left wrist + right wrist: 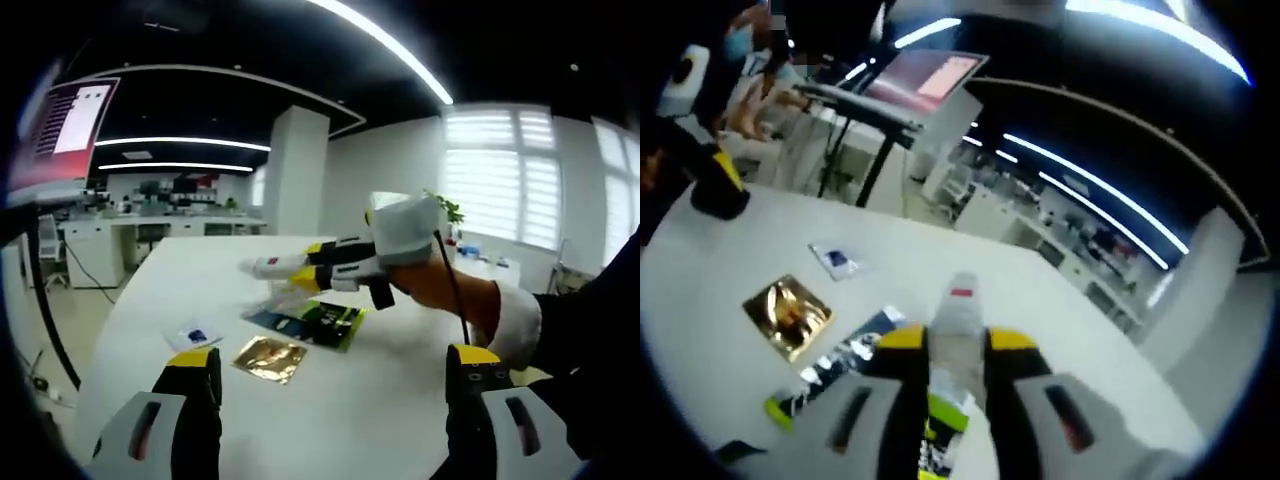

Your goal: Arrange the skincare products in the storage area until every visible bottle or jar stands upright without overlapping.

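In the left gripper view, the left gripper [330, 385] stands with its jaws spread wide and nothing between them, low over the white table [400, 400]; just beyond lie a gold sachet [269, 358], a small white-and-blue packet [193, 335] and a dark green-printed pack [312, 322]. Farther on, above the dark pack, the right gripper [300, 270], held by a hand [440, 285] in a white cuff, is clamped on a white tube [268, 266] that projects past its yellow fingertips [306, 278]. In the right gripper view, the tube [960, 300] sits between the two jaws, its red-marked end beyond the tips, clear of the table [700, 330].
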Action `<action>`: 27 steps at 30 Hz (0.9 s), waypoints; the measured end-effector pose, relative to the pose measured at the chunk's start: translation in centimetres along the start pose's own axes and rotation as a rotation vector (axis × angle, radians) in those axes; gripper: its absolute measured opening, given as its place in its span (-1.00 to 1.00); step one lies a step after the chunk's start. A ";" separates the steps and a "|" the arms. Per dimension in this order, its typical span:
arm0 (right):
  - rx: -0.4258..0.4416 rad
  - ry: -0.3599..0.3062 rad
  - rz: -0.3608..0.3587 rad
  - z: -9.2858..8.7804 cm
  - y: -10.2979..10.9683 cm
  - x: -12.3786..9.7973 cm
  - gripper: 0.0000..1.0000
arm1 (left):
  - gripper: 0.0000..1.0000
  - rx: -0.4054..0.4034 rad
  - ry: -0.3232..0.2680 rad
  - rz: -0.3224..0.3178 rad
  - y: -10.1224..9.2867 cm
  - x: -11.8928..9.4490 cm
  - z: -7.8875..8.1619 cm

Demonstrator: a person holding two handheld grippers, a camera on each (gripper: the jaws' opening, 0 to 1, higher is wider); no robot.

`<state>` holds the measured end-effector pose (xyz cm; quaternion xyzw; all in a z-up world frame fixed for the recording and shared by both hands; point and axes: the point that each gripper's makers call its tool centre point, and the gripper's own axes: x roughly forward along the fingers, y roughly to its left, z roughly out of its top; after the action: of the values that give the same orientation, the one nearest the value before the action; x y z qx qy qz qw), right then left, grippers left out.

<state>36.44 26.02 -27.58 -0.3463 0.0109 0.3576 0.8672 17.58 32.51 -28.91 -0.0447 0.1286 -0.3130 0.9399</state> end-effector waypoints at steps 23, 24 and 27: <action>-0.487 0.061 -0.109 0.5 -1.4 -4.7 -0.63 | 0.88 -0.018 -0.033 -0.046 -1.1 0.5 0.4; -0.516 0.061 -0.113 0.5 -1.4 -4.8 -0.63 | 0.88 -0.018 -0.034 -0.050 -1.2 0.5 0.4; -0.629 0.090 -0.124 0.2 -1.4 -5.4 -0.63 | 0.88 -0.015 -0.037 -0.059 -1.5 0.5 0.5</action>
<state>33.27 22.16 -25.15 -0.6127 -0.0832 0.2741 0.7366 17.28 31.02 -28.31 -0.0613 0.1121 -0.3389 0.9321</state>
